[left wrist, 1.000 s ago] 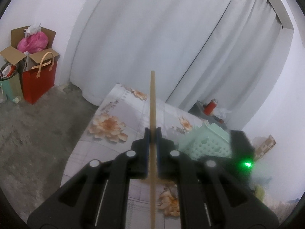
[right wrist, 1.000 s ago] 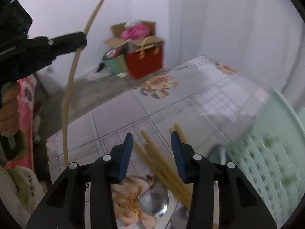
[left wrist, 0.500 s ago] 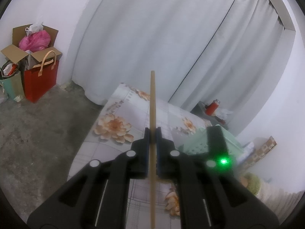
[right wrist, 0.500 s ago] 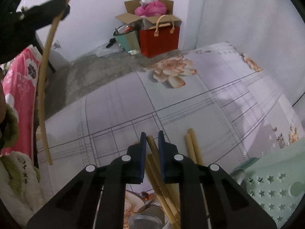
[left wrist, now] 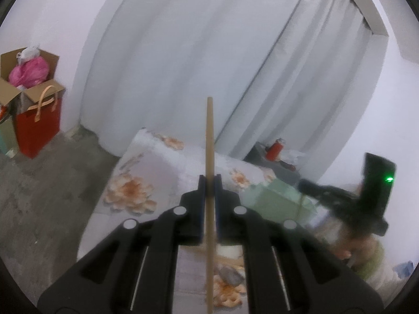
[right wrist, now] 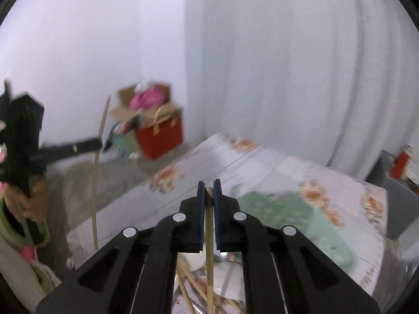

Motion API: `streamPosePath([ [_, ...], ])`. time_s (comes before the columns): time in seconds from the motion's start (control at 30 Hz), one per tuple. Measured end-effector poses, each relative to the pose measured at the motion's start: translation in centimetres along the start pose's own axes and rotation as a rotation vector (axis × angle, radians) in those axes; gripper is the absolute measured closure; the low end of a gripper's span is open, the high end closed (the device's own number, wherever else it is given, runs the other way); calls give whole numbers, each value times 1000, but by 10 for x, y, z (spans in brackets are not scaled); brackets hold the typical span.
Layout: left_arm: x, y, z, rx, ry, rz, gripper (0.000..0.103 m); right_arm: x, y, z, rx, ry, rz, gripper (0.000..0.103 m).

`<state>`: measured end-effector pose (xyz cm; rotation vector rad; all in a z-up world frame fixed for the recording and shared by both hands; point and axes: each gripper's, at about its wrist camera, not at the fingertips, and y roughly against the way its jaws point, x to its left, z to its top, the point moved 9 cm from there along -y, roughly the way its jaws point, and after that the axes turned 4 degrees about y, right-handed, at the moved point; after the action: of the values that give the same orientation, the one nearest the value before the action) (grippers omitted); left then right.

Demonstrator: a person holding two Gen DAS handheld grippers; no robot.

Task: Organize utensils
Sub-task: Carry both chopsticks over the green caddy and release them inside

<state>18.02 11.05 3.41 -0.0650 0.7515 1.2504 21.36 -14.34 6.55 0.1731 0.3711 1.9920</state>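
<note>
Left gripper (left wrist: 209, 183): clenched on a chopstick (left wrist: 210, 141), long axis upright, above the table (left wrist: 162, 162).
Right gripper (right wrist: 209, 191): jaws just closed, grasping a second chopstick (right wrist: 209, 248), tip forward at the pads, shaft running down over the near-edge pile (right wrist: 193, 287).

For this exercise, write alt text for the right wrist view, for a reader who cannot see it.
The right tool is shut on a wooden chopstick, above a table with a floral cloth and a green basket. At left, the left tool holds another chopstick upright.
</note>
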Motion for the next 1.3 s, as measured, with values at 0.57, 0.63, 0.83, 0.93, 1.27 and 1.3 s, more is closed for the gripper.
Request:
streamPosePath([
  [0.57, -155, -91, 77, -201, -113, -215, 98, -67, 165, -24, -325, -305, -216, 97],
  [0.63, -166, -104, 80, -224, -130, -212, 98, -69, 171, -28, -334, -321, -215, 97],
  [0.83, -175, -137, 73, -241, -191, -154, 98, -79, 184, -33, -368, -361, -203, 97],
  [0.93, -171, -153, 57, -230, -240, -104, 98, -84, 189, -31, -393, -376, -187, 97],
  [1.27, -146, -162, 7, -156, -287, -68, 98, -107, 213, -1, -492, -374, -178, 97],
  [1.3, -146, -159, 5, -152, -287, -71, 98, -109, 216, 4, -502, -373, -181, 97],
])
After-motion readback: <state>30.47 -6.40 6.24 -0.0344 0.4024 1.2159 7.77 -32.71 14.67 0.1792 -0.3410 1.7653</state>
